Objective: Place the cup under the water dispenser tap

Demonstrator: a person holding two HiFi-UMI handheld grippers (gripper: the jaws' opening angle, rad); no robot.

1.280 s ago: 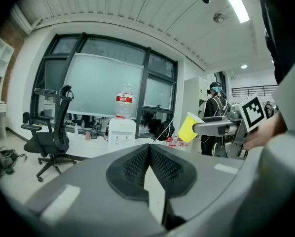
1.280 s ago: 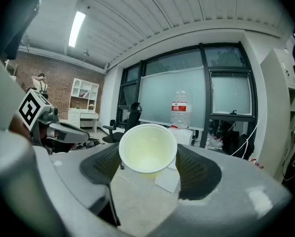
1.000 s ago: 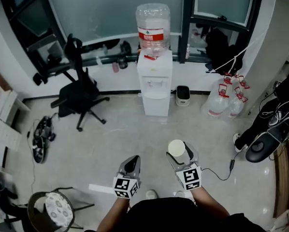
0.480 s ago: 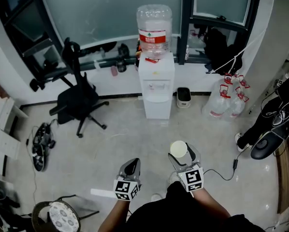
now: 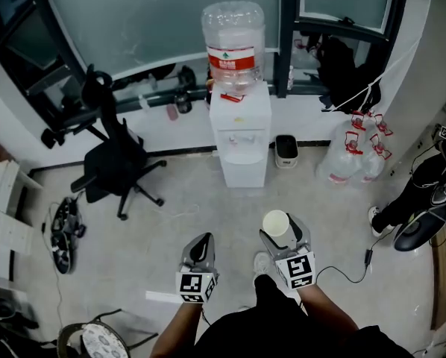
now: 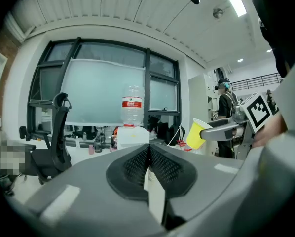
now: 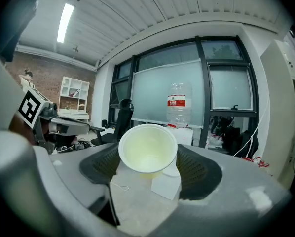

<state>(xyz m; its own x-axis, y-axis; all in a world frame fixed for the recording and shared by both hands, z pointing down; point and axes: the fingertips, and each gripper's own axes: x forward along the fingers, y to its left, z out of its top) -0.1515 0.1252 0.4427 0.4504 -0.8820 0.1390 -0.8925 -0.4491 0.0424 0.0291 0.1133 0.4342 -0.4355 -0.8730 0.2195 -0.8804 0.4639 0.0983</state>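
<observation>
- Floor (image 5: 208,215) of pale tile lies between you and the far window wall. No table is involved, so the cup's only support is your grip.
- Water dispenser (image 5: 240,136), white, stands against that wall with its tap recess facing you. It is well apart from both tools, dead ahead in both tool views.
- Office chair (image 5: 115,159) sits to the left of the dispenser, off your straight line.
- Bottle (image 5: 234,43) is upended on top of the dispenser and is nearly clear.
- Right tool (image 5: 286,237) has its jaws spread wide, pinching the cup between the pads. You hold it out in front, about level.
- Left tool (image 5: 201,248) has its pads pressed together with nothing in them. It hangs beside the right one, free to help if needed.
- Cup (image 7: 147,149) is yellow outside and pale inside, and it looks empty. It sits at the tip of your right tool, leaning slightly as seen from the left tool's view, and is not yet under the tap.
- Handling, as a judgement: it looks like paper, so it is likely very light, thin-walled and easy to crush or squirt out of the pads.
- Keep the squeeze gentle and hold it on the side wall below the rolled rim, where it is stiffest.
- Level the cup before you set it in the recess.
</observation>
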